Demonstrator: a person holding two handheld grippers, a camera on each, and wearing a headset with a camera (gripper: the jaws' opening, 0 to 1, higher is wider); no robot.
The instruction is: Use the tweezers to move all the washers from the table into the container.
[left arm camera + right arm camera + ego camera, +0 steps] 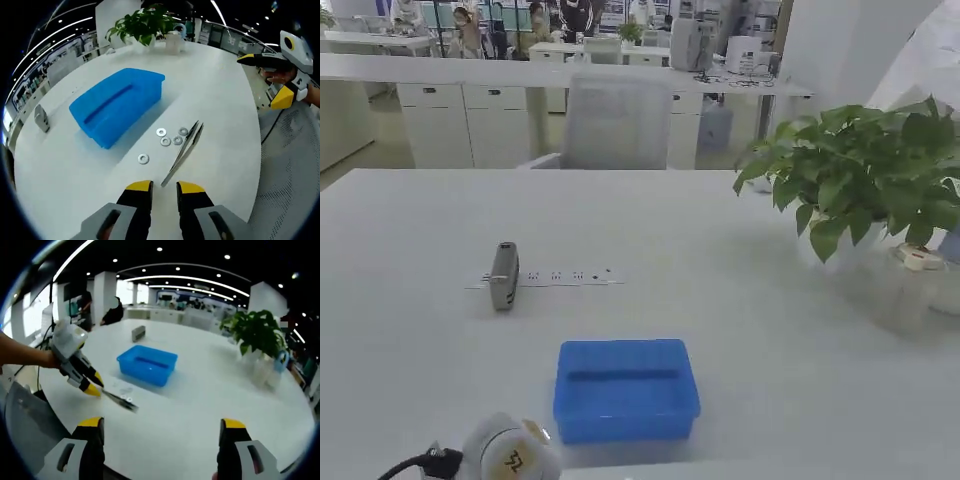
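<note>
Five washers (pixel 165 141) lie flat on the surface (pixel 215 90): a loose cluster of four w/ one a bit apart. They sit just beside the blue container (pixel 117 105), betw. it and the surface's near edge. The tweezers (pixel 185 146) lie touching or nearly touching the cluster, tips by the washers, rear end pointing at the left claw (pixel 164 187).

Left claw: jaws narrowly parted, tweezers' rear end right at the gap; can't tell if they touch it. Right claw (pixel 161 424): jaws wide apart, holding nothing, well away from the washers.

Handling, my guess: washers are light, thin, hard and slick on this smooth top, so they'll prob. skid. Best nipped across the ring, one tip thru the hole. Tweezers are thin, springy and apt to twist; take them approx. mid-length so a squeeze shuts the tips.

A plant (pixel 145 22) stands at the far edge.
</note>
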